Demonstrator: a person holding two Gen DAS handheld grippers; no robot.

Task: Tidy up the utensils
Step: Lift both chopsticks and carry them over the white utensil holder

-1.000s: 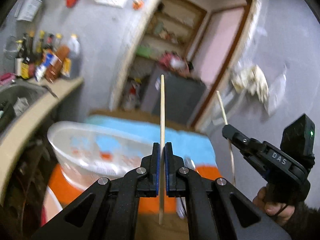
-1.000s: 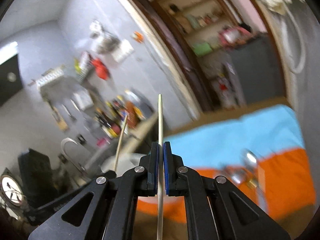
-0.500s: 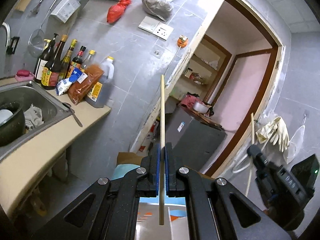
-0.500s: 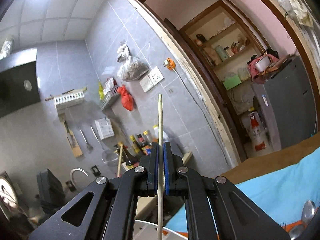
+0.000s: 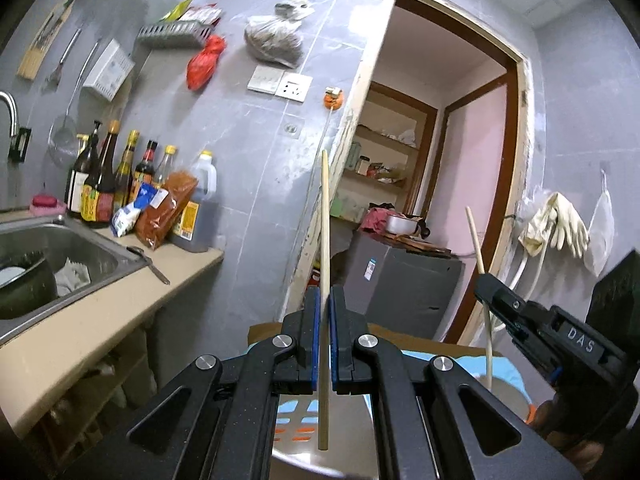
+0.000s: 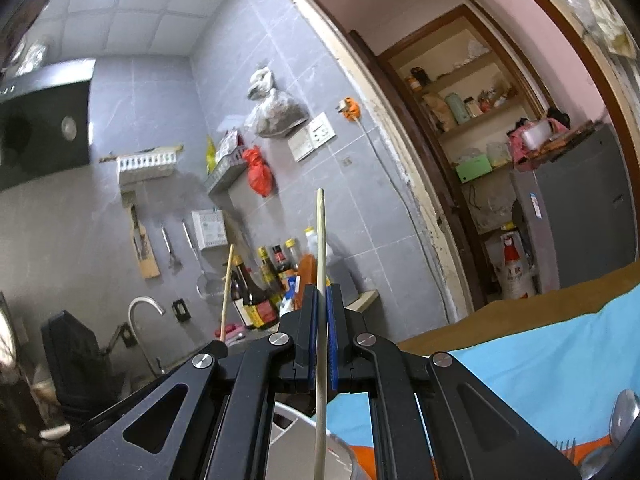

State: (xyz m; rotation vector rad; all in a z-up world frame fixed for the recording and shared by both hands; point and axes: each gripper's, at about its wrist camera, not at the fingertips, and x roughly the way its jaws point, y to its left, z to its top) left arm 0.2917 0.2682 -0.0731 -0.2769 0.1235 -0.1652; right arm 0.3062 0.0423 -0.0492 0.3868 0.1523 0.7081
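Note:
My left gripper (image 5: 324, 294) is shut on a pale wooden chopstick (image 5: 325, 220) that stands upright, its lower end hanging over a pale tub (image 5: 348, 440). To the right in the left wrist view, my right gripper (image 5: 486, 286) holds a second chopstick (image 5: 475, 240), slightly tilted. In the right wrist view the right gripper (image 6: 322, 294) is shut on that upright chopstick (image 6: 320, 240), above the tub's white rim (image 6: 292, 414). The left gripper's chopstick (image 6: 227, 288) shows at the left. A spoon (image 6: 624, 412) and a fork (image 6: 564, 446) lie at the bottom right.
A blue and orange cloth (image 6: 540, 360) covers the table. A counter with a steel sink (image 5: 80, 252) and several sauce bottles (image 5: 108, 184) runs along the left. Ahead is a doorway with a grey cabinet (image 5: 400, 284). Rubber gloves (image 5: 560, 220) hang on the right wall.
Both views have swung up from the table to the wall and doorway, so the tub and cloth have dropped to the bottom edge. Each gripper has kept its chopstick.

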